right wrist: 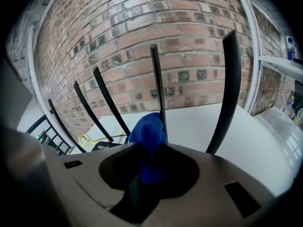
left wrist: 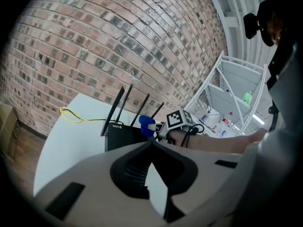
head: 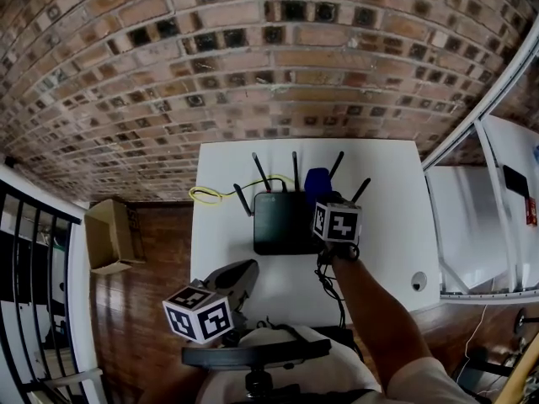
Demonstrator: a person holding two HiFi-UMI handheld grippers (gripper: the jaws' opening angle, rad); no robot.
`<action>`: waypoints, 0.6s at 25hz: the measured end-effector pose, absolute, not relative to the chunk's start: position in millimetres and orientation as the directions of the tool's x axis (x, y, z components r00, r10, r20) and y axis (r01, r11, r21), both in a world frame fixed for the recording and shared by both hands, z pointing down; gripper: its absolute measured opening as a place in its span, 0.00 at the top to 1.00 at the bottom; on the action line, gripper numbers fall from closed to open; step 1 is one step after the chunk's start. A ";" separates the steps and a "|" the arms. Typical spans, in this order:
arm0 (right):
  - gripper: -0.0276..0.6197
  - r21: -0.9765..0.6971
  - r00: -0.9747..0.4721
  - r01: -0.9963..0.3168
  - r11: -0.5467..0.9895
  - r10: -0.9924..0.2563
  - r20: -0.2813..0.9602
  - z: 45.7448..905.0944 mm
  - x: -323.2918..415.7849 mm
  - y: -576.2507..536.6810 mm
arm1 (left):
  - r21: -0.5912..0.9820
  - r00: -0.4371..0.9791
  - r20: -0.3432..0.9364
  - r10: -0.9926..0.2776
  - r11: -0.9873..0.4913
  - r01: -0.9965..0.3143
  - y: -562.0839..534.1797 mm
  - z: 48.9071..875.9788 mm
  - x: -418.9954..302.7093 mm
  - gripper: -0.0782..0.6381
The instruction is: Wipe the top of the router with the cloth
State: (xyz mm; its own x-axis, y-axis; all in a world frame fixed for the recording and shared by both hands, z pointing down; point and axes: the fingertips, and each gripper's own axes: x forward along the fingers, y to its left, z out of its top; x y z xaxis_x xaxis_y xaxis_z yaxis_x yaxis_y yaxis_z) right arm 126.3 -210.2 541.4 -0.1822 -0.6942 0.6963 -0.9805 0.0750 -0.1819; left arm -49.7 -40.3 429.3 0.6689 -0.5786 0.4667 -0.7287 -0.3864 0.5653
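A black router (head: 282, 223) with several upright antennas sits mid-table on the white table (head: 387, 192). My right gripper (head: 321, 197) hovers over the router's right rear corner, shut on a bunched blue cloth (head: 317, 181). In the right gripper view the cloth (right wrist: 148, 132) bulges out of the closed jaws, among the antennas (right wrist: 158, 82). My left gripper (head: 240, 277) hangs back at the table's near edge with its jaws together and nothing in them. From the left gripper (left wrist: 151, 144) view, the router (left wrist: 124, 137) and the cloth (left wrist: 147, 125) lie ahead.
A yellow cable (head: 210, 194) loops on the table left of the router. A black cord (head: 333, 286) trails off the near edge. A brick wall stands behind. A cardboard box (head: 109, 236) sits on the floor at left, white shelving (head: 493, 217) at right.
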 end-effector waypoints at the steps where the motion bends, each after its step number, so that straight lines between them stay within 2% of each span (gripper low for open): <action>1: 0.77 -0.176 -0.176 -0.982 0.071 -0.685 0.707 546.1 127.2 -208.6 | 0.565 0.667 0.467 -0.581 -0.384 -0.730 -40.1 428.6 -50.9 0.85; 8: 0.77 -0.154 -0.176 -0.984 0.093 -0.663 0.728 552.2 125.5 -203.0 | 0.570 0.659 0.463 -0.592 -0.370 -0.733 -38.5 427.7 -57.9 0.85; 15: 0.77 -0.147 -0.260 -0.965 0.215 -0.766 0.588 481.9 104.9 -215.8 | 0.572 0.664 0.462 -0.588 -0.374 -0.730 -40.3 427.7 -57.5 0.85</action>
State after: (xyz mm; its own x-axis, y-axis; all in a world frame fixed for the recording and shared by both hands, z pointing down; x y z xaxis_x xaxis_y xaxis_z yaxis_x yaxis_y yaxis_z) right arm 104.9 -215.8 481.9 -0.2600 -0.7659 0.5880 -0.9655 0.2153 -0.1465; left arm -57.5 -40.3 427.7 0.6636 -0.5883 0.4621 -0.7300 -0.3744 0.5717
